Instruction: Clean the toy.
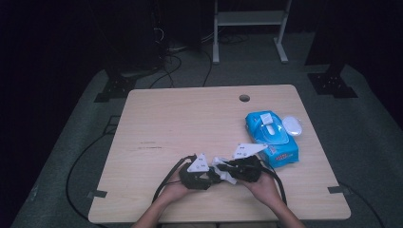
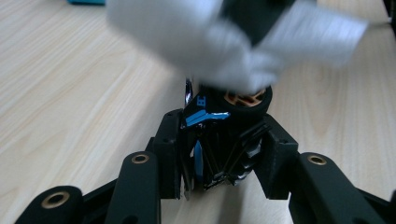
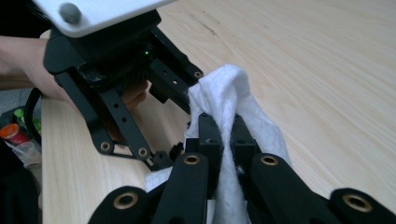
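Altogether 1 white wipe (image 3: 233, 107) pinched in closed right tongs (image 3: 223, 128), left tongs (image 2: 224, 154) clamped around a small black toy car (image 2: 224, 140), 1 blue wipes pack (image 1: 272, 137).

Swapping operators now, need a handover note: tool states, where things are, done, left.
Right tool: shut on the white wipe, near the front edge of the table.
Left tool: shut on a small dark toy car with a gold-hubbed wheel; the wipe hangs just above the car.
Blue wipe pack: at the table's right, its white lid beside it.
Done: one wipe is out and gripped, the car is held.
Left, probably: wipe the car, then set both down.
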Available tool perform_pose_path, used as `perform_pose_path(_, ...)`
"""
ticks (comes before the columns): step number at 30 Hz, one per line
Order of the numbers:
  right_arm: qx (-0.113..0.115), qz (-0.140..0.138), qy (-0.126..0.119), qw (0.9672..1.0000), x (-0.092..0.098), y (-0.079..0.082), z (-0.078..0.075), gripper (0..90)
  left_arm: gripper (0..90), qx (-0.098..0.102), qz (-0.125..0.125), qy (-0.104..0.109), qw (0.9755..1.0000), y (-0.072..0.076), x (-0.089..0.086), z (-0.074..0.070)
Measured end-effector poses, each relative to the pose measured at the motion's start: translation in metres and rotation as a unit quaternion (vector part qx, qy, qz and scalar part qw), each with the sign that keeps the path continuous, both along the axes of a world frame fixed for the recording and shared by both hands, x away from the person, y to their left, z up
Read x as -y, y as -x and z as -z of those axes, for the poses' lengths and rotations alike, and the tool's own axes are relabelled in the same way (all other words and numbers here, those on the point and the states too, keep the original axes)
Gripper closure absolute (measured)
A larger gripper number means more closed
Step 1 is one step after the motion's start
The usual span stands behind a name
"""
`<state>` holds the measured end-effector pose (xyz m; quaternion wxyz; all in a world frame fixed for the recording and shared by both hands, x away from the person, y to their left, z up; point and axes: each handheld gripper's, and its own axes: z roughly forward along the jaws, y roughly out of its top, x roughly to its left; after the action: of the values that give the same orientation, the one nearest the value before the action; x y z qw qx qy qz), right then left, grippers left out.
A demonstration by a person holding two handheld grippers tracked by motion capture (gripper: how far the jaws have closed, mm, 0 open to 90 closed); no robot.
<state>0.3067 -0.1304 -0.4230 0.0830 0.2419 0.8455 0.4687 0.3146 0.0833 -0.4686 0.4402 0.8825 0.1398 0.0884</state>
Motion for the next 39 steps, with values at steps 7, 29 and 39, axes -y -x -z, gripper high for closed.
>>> perform_pose_path(7,0.000,0.035,0.011,0.9993,0.004,-0.013,0.004,86.7,58.0,0.010,-0.021,0.001,0.9997,-0.002,-0.007,0.001)
perform_pose_path(29,0.002,0.008,0.004,1.0000,-0.020,-0.011,0.004,86.5,57.9,0.008,-0.040,0.003,0.9992,-0.004,-0.020,-0.001)
perform_pose_path(39,-0.003,0.059,0.002,0.9982,0.008,-0.018,0.005,86.6,57.8,0.012,-0.039,0.004,0.9992,-0.003,-0.021,-0.001)
